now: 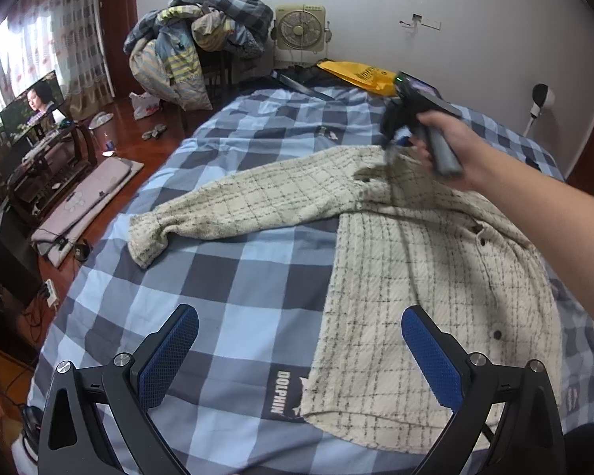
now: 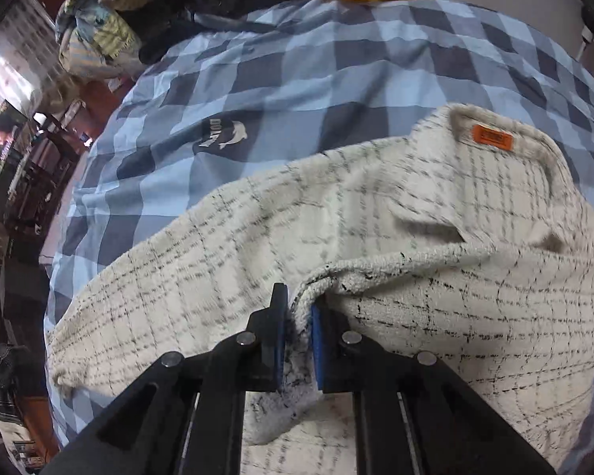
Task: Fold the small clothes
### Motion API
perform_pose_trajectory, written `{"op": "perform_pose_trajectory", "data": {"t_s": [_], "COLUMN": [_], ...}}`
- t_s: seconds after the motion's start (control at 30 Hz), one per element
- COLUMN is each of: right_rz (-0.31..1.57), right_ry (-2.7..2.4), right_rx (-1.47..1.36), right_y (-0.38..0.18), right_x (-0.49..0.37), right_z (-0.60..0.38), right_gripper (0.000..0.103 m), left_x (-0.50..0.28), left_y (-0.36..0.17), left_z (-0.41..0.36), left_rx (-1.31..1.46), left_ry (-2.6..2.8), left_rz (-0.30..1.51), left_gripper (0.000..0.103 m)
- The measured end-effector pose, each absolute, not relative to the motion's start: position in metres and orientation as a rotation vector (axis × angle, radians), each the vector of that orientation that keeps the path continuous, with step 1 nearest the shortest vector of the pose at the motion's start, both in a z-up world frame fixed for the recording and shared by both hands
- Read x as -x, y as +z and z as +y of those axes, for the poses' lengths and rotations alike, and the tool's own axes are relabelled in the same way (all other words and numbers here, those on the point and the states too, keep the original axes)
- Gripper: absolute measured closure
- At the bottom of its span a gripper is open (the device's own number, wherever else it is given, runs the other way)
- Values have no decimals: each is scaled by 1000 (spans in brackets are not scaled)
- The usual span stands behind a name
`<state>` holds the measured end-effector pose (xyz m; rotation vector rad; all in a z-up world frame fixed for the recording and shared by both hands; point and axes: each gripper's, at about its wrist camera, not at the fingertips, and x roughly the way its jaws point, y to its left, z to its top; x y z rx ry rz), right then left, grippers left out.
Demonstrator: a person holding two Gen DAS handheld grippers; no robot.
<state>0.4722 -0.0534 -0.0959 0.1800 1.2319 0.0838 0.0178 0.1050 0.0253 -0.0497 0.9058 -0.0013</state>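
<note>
A cream plaid shirt lies on the blue checked bedspread, one sleeve stretched out to the left. My left gripper is open and empty above the bed, at the shirt's lower left hem. My right gripper is at the shirt's far shoulder. In the right wrist view it is shut on a fold of the shirt and lifts it. The collar with an orange label shows beyond.
A yellow bag and dark clothes lie at the bed's far end. A heap of bedding and a fan stand by the wall. On the left are a TV, a stand and a floor mat.
</note>
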Motion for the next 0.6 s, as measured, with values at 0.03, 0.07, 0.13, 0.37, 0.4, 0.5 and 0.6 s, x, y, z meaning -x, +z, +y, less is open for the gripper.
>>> {"op": "perform_pose_trajectory", "data": {"t_s": [0.03,0.07,0.13,0.37,0.4,0.5,0.6], "right_rz": [1244,1269,1309,1155,1146,1141,1094], "right_ry": [76,79,117,273,239,128,60], "right_rx": [-208,-276,-432,-483,-412,-284,-102], "right_y": [-97,-101,-101,-46,-44,-50,-59], "right_x": [-475,-482,-470,-456,-450,-435,-418], "right_z": [-54,-51,-75,-59,-56,-64,-80], "right_gripper": [81,65,42,41,41,41,41], "left_x": [-18,-18,-17,-16,-15,-12,-10], "left_y": [25,24,24,26,27,30,32], "left_z": [104,103,101,102,103,104,105], "left_rx": [47,40,35,31,34,37,39], "left_ry": [-3,-1,0,2,0,0,-2], "left_rz": [909,909,907,899,896,885,879], "left_gripper": [0,0,0,0,0,0,0]}}
